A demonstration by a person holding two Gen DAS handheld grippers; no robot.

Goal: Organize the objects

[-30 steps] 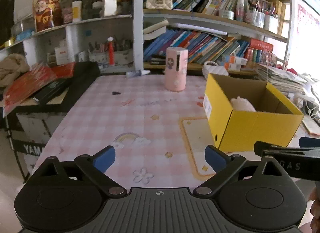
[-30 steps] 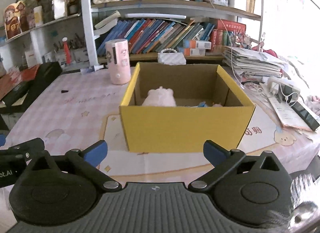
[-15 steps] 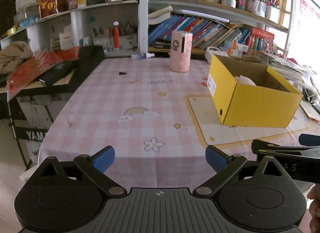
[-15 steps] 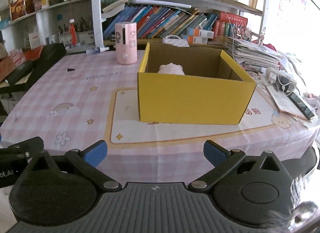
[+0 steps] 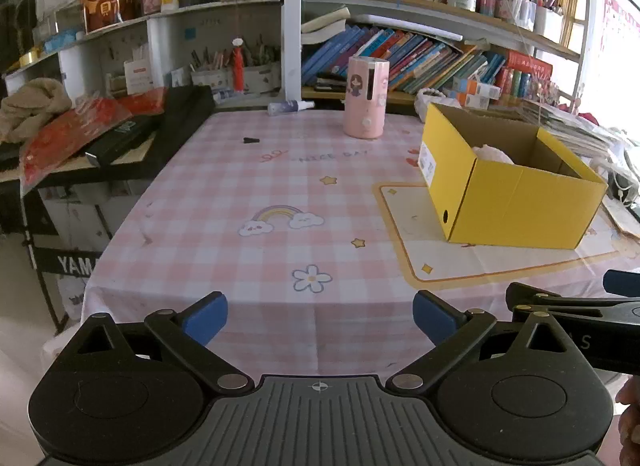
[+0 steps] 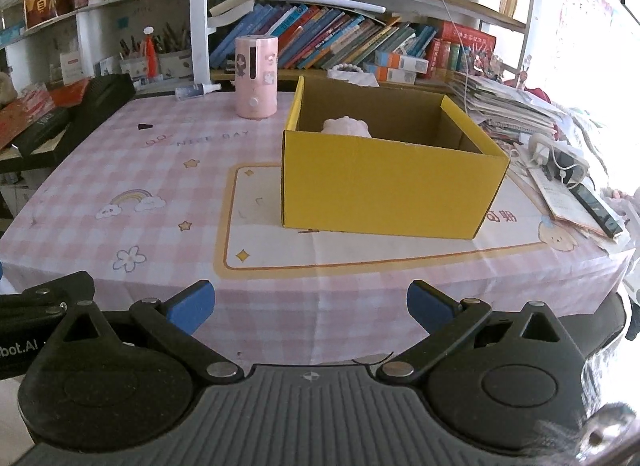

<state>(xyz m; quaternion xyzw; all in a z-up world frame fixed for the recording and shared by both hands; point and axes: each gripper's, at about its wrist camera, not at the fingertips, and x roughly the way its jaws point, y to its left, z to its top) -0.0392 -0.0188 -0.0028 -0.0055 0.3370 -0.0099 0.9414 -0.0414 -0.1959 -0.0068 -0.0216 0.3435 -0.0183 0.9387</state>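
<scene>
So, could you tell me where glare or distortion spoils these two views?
Left wrist view: the window at far right is blown out and shelves bow from fisheye. Right wrist view: same right-edge glare, yet the yellow box stays sharp.

Black claw (image 5: 320, 316), blue fingertips (image 5: 205, 316)

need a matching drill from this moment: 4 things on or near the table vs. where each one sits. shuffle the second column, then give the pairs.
Things:
1. yellow box
2. pink cylinder
3. small black piece
4. pale pink soft thing

Places:
A. inside the box, toward its far left corner
B. on the checked cloth, left of the NICE DAY lettering
C. on the cream mat with the orange border
D. upright near the table's far edge, before the bookshelf

Pairs: 1-C, 2-D, 3-B, 4-A
</scene>
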